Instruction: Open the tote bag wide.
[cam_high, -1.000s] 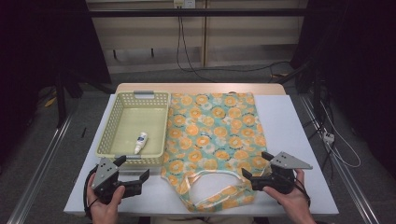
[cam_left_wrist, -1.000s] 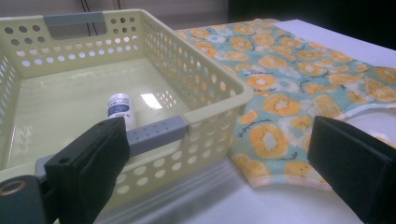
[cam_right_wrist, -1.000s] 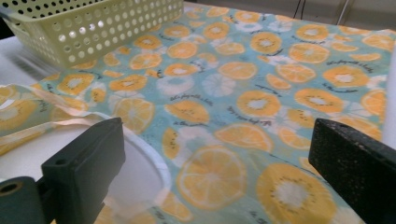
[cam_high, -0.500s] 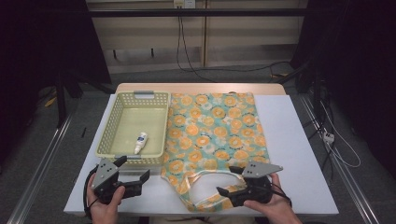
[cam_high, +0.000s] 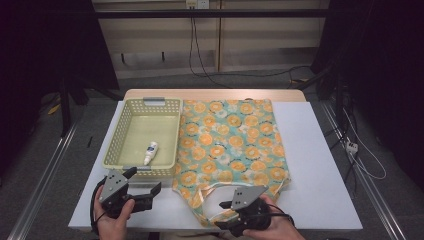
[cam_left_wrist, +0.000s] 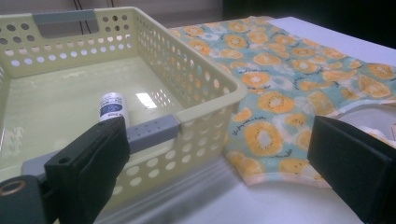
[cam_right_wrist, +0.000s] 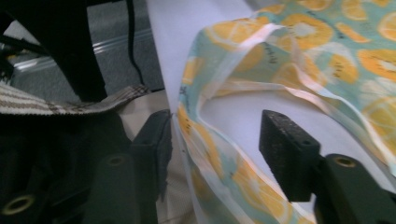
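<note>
The white table (cam_high: 320, 165) carries an orange-print cloth bag (cam_high: 232, 145), long axis running away from the person, strap loop (cam_right_wrist: 219, 154) at the near edge. Left of it sits a pale yellow basket (cam_high: 116, 145) holding a small white tube (cam_high: 150, 152), its label unreadable. The right gripper (cam_right_wrist: 215, 149), jaws just closing, straddles the strap without pinching. The left gripper (cam_left_wrist: 219, 163) rests level, gaping wide
</note>
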